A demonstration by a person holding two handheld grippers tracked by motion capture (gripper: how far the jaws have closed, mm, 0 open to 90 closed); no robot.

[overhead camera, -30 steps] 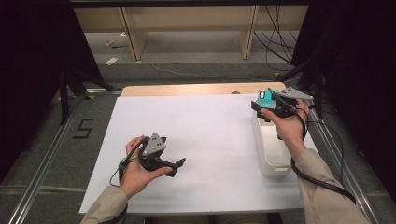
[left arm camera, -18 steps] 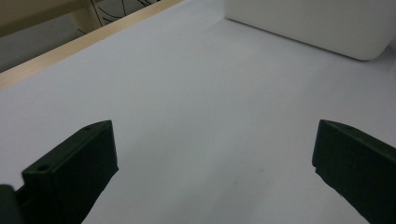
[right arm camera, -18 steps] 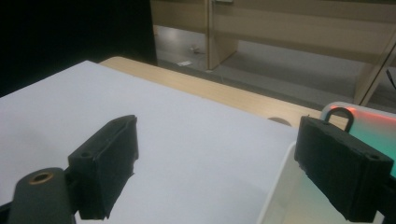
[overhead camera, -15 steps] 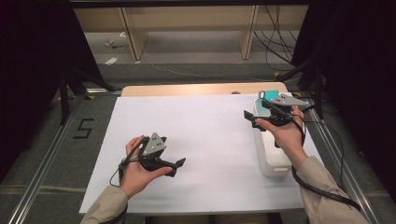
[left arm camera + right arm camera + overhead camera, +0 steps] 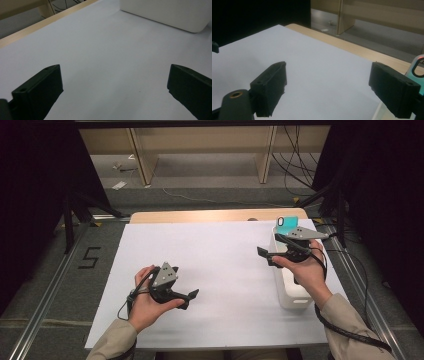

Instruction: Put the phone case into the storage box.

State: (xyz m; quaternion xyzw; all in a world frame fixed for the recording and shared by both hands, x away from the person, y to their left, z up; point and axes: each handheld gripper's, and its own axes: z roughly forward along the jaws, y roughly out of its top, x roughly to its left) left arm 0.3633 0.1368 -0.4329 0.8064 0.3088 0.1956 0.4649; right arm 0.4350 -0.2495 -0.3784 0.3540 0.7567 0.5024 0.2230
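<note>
Two grippers: one in each hand, both with jaws spread wide and nothing between them.
Left gripper [image 5: 186, 299]: held low over the white sheet at the near left of the table, jaws pointing toward the right side; in the left gripper view its jaws [image 5: 115, 92] stand far apart over bare sheet.
Left hand [image 5: 147, 301]: wrapped around the gripper's body from below, beige sleeve behind it.
Right gripper [image 5: 265, 256]: raised above the sheet just beside the white bin, jaws pointing left (grey plate on top); in the right gripper view its jaws [image 5: 327, 90] gape over the sheet.
Right hand [image 5: 307, 272]: over the bin's middle, cable trailing along the forearm.
White bin [image 5: 292, 297]: long, narrow, standing along the right edge of the sheet; its near corner shows in the left gripper view [image 5: 170, 13].
Teal object [image 5: 286, 223]: upright at the bin's far end, dark oval opening near its top; what it is cannot be told.
White sheet [image 5: 210, 255]: covers most of the table.
Wooden table [image 5: 200, 216]: bare strip along the far edge.
</note>
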